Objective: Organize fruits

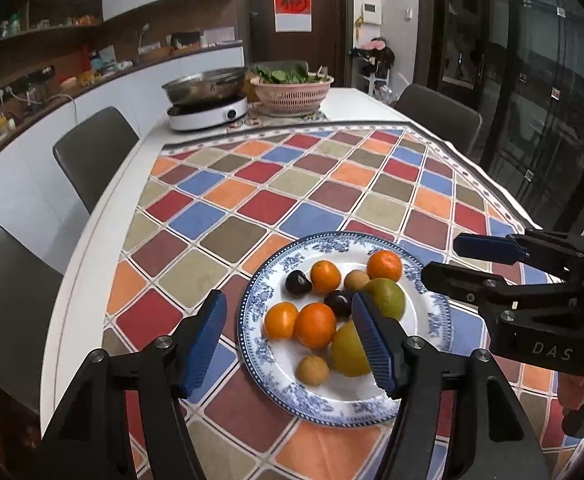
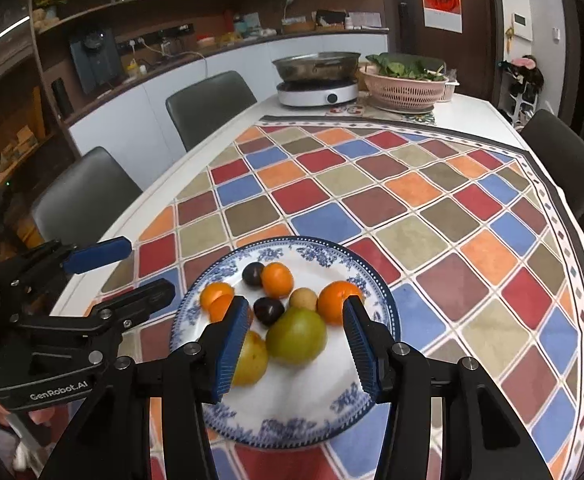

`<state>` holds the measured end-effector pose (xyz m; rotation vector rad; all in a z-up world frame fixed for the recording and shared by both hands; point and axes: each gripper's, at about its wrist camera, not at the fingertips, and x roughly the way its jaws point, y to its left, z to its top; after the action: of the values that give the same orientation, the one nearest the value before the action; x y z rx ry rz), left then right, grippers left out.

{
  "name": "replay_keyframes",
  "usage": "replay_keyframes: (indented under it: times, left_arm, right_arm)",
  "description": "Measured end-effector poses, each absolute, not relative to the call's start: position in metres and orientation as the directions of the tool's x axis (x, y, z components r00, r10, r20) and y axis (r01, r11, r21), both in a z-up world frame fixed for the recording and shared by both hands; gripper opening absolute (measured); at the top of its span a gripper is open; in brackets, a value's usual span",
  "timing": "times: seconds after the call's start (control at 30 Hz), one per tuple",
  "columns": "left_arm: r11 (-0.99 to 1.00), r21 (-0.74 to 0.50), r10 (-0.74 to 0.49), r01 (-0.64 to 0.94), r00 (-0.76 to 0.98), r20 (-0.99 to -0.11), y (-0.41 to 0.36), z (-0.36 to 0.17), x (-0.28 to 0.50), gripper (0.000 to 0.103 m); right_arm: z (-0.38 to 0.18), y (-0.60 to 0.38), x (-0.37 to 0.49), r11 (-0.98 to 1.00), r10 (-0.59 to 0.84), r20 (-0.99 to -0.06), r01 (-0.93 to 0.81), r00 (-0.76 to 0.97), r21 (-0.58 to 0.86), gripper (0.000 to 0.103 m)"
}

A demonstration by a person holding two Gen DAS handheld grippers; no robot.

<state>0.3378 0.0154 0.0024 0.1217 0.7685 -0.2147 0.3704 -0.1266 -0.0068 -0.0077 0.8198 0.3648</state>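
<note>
All the fruit I can see sits on the blue-patterned plate, so little seems left; my left tongs and right tongs hang above it, part open, both empty

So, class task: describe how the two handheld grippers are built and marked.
Both the left gripper and the right gripper are black linkage frames with silver pivot bolts, carrying two fingers faced with ribbed blue pads. Seen from opposite cameras, the right body reads "DAS", the left "GenRobot.AI".
</note>
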Motion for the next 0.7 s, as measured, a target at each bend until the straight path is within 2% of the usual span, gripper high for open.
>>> replay_keyframes:
  times: [0.13,0.2,0.27,0.4,0.5,0.67,0.7]
  left_arm:
    - [0.973,0.040,-0.144,0.228,0.729,-0.669,0.014,0.017,0.316,0.068]
    - [0.975,0.041,-0.141,0.220,0.743,-0.654,0.013,0.025,0.306,0.069]
    - [0.975,0.045,-0.138,0.216,0.757,-0.639,0.012,0.031,0.295,0.070]
    - [0.976,0.044,-0.142,0.211,0.781,-0.608,0.010,0.042,0.267,0.077]
    - [0.980,0.036,-0.138,0.197,0.796,-0.589,0.009,0.047,0.248,0.084]
    - [0.986,0.026,-0.122,0.167,0.812,-0.570,0.009,0.049,0.217,0.091]
    - [0.986,0.023,-0.121,0.163,0.811,-0.573,0.008,0.049,0.211,0.092]
  right_arm:
    - [0.004,-0.131,0.348,0.945,0.295,-0.696,-0.307,0.655,0.111,0.051]
    - [0.010,-0.134,0.336,0.949,0.284,-0.681,-0.297,0.675,0.102,0.057]
    - [0.016,-0.137,0.323,0.954,0.273,-0.665,-0.286,0.695,0.093,0.059]
    - [0.030,-0.144,0.297,0.958,0.265,-0.641,-0.271,0.720,0.092,0.059]
    - [0.037,-0.149,0.278,0.963,0.249,-0.626,-0.256,0.739,0.081,0.068]
    - [0.040,-0.153,0.247,0.969,0.225,-0.610,-0.239,0.760,0.060,0.069]
    - [0.040,-0.155,0.239,0.970,0.224,-0.608,-0.235,0.762,0.064,0.072]
